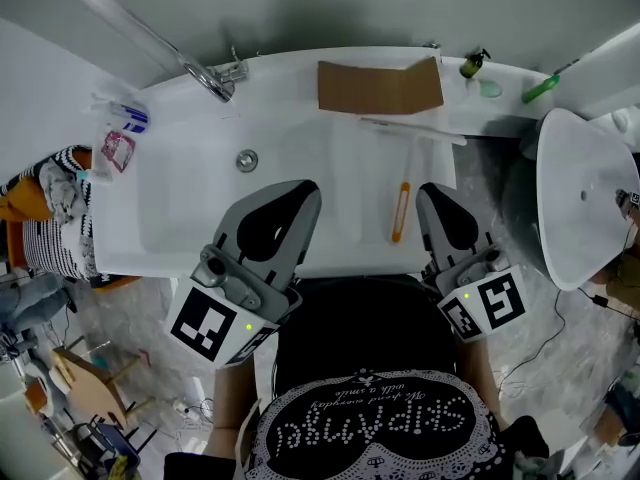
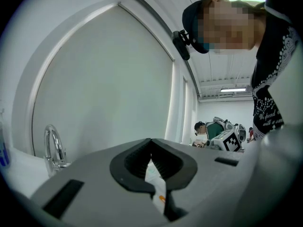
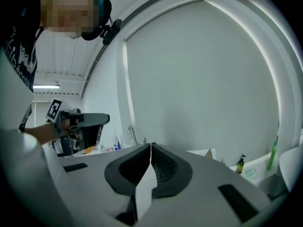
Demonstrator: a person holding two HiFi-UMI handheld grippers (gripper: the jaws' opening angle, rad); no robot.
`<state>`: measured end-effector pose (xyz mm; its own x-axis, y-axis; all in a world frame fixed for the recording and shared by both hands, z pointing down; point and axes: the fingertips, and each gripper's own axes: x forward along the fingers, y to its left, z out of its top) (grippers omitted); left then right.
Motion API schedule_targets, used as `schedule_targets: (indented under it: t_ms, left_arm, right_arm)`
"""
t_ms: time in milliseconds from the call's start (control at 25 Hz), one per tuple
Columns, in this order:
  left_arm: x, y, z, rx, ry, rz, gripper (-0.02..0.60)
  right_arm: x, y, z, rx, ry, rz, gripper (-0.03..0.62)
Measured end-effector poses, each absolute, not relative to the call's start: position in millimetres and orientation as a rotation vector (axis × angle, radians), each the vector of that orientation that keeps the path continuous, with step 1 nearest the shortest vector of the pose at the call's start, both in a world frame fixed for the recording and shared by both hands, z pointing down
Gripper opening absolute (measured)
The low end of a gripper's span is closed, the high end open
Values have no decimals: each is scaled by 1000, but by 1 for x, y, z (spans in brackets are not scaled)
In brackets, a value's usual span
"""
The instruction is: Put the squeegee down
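The squeegee lies flat inside the white bathtub, its orange handle pointing toward me and its long white blade across the far end. Neither gripper touches it. My left gripper hovers over the tub's near rim, left of the handle, jaws shut and empty. My right gripper sits just right of the handle, also shut with nothing in it. In the left gripper view the left gripper has its jaws pressed together; the right gripper shows the same in its own view.
A brown cardboard piece rests on the tub's far ledge, with a small bottle and a green item to its right. The faucet and drain are at the left. A white basin stands at right.
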<state>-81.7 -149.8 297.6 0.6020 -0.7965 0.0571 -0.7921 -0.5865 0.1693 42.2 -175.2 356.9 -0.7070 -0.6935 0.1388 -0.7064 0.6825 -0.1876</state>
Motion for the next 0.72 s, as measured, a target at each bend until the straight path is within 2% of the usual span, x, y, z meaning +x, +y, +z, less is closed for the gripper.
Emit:
schedule_targets:
  t_ms: [720]
  left_arm:
    - [-77,-151,306,2646,-1308,2,5]
  right_arm:
    - [45,-177,361,1191,-2806,348,23]
